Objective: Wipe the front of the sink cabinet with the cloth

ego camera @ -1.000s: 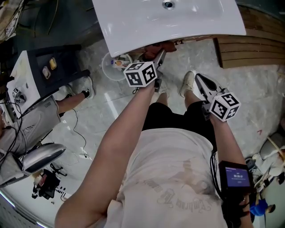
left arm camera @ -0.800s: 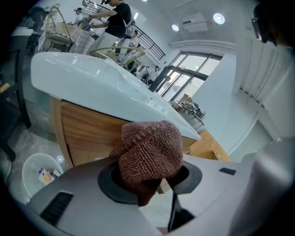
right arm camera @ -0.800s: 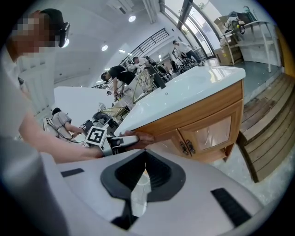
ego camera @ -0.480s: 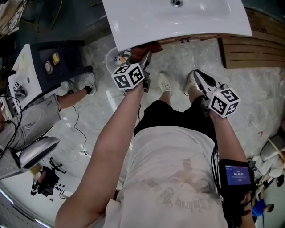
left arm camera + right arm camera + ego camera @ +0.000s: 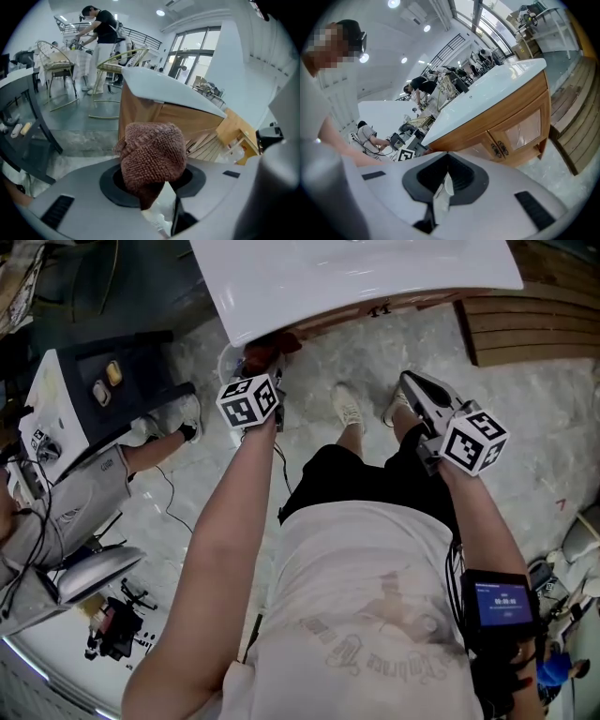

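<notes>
I am watching the feed, and the L gripper (image 5: 265, 364) is clamping the cloth (image 5: 265, 345) betw. its jaws. In the left gripper view the cloth (image 5: 152, 154) is bunching up into a brown knitted ball that is sticking out past the L gripper (image 5: 158, 199). Behind it the sink cabinet (image 5: 154, 117) is showing its wooden corner under the white basin top (image 5: 168, 89).

From the head view the cloth is sitting at the left end of the sink cabinet (image 5: 412, 304), just under the overhang of the basin top (image 5: 356, 273). I cannot tell if it is really touching the wood or only hanging just beside it.

The R gripper (image 5: 412, 388) is hovering well apart from the cabinet, above the person's right leg, w/ its tip pointing toward the front. In the right gripper view the jaws of the R gripper (image 5: 443, 187) are lying pressed together w/ nothing betw. them. The sink cabinet (image 5: 506, 117) is standing ahead, w/ two doors and small metal handles in the middle, under the basin top (image 5: 487, 89).

Wooden slats (image 5: 534, 324) are lying on the floor to the right of the cabinet. Another person (image 5: 94, 484) is sitting at the left side, near a dark stand.
</notes>
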